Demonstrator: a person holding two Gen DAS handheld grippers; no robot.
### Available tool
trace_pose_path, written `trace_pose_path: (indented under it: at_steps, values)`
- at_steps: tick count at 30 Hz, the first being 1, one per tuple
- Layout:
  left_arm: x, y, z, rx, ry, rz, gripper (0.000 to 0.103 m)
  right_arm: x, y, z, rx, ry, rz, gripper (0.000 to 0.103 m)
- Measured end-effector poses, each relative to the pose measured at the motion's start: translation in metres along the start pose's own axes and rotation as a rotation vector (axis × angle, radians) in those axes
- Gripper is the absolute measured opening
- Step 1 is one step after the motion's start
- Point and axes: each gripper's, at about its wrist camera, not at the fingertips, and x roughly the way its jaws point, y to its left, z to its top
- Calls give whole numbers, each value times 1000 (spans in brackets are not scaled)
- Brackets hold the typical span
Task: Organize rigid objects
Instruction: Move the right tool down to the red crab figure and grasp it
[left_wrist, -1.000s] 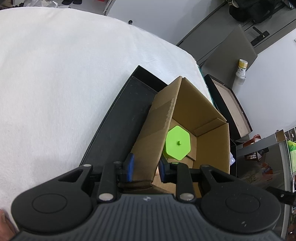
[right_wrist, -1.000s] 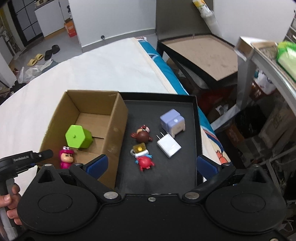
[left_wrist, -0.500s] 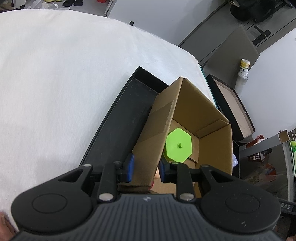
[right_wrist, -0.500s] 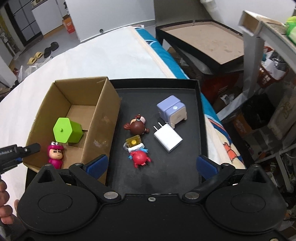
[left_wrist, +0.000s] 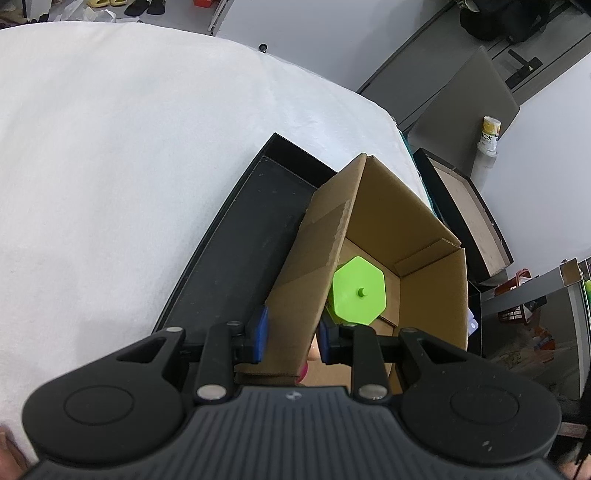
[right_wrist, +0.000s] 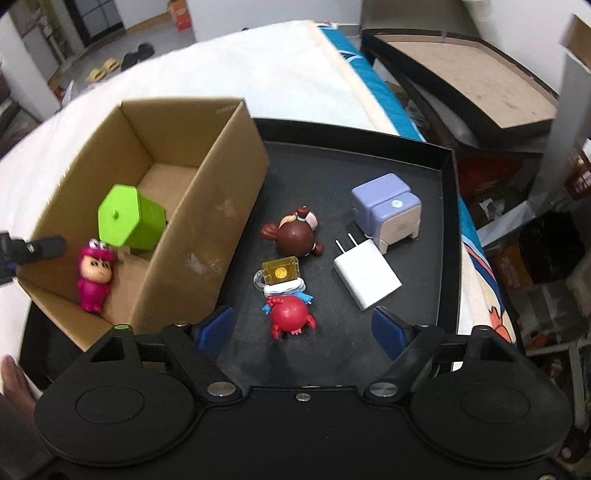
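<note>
Cardboard box (right_wrist: 207, 206) wall is clamped between the fingers of the left gripper (left_wrist: 290, 334), steadying it on the black tray (right_wrist: 447, 229); a green hexagonal block (right_wrist: 129, 218) and pink figurine (right_wrist: 94, 273) lie inside. The right gripper (right_wrist: 301, 330) is held wide open and empty, poised just over the red crab toy (right_wrist: 290, 314). Light, rigid, smooth plastic is judged likely; its rounded body should be pinched across the middle.
</note>
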Motion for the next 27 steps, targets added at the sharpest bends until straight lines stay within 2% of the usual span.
trace_pose_path:
  at_steps: [5,17,21,24,25,27]
  values:
    - [0,0,1,-2,3,-3,26,16,3,1,-56,31,21,62]
    - [3,6,4,-11,13,-22,26,30,17,2,-194,16,32,60]
    - [2,8,4,-18,16,-27,26,36,16,6,-185,34,19,58]
    - [2,10,4,-17,19,-35,26,42,17,4,-192,51,26,47]
    - [2,10,4,-16,22,-37,26,43,18,4,-202,56,27,39]
    - [1,13,4,-26,24,-38,26,42,20,4,-203,57,21,39]
